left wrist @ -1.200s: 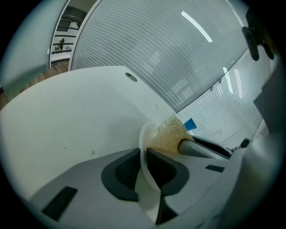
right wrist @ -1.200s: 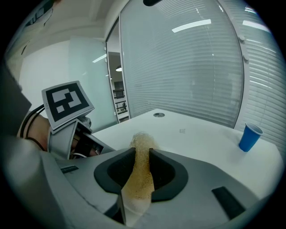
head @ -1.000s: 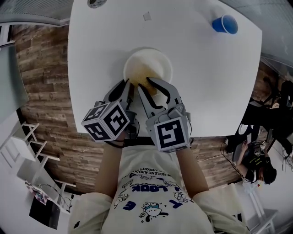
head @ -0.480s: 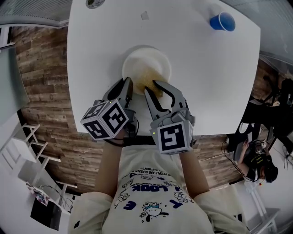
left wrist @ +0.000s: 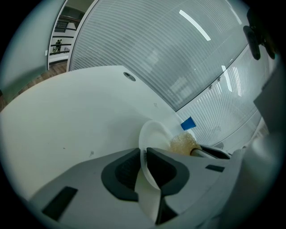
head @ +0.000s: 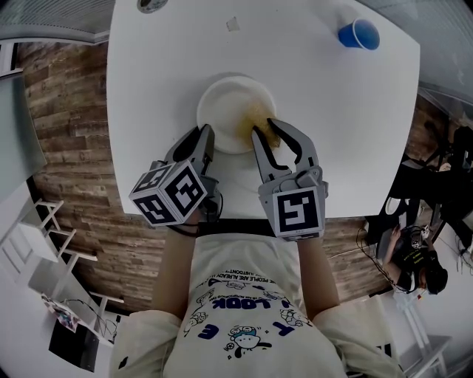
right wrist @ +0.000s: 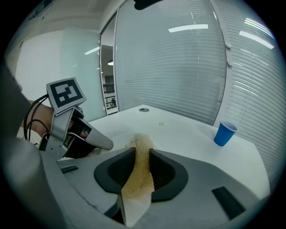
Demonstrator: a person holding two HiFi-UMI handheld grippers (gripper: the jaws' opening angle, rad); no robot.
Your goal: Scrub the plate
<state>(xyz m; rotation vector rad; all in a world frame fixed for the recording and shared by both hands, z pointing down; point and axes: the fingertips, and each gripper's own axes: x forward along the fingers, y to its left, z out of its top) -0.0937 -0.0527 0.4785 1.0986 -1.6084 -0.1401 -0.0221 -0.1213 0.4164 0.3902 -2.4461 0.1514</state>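
A white plate (head: 225, 103) lies on the white table (head: 355, 133) in the head view. My left gripper (head: 207, 140) is shut on its near left rim; in the left gripper view the rim of the plate (left wrist: 154, 136) runs between the pads of that gripper (left wrist: 144, 154). My right gripper (head: 267, 131) is shut on a yellow sponge (head: 257, 118), whose tip rests on the plate's right half. Seen from the right gripper view, the sponge (right wrist: 140, 165) fills the gap of the gripper (right wrist: 142, 152), with the left gripper (right wrist: 76, 134) just to its left.
A blue cup (head: 360, 34) stands at the table's far right corner, also in view as the blue cup (right wrist: 225, 133). A round grommet (head: 153, 4) and a small scrap (head: 233, 24) sit at the far edge. The table's near edge runs under both grippers.
My right gripper has slid the sponge to the right across the plate, from its middle to its right half. The left gripper and the plate have stayed put.
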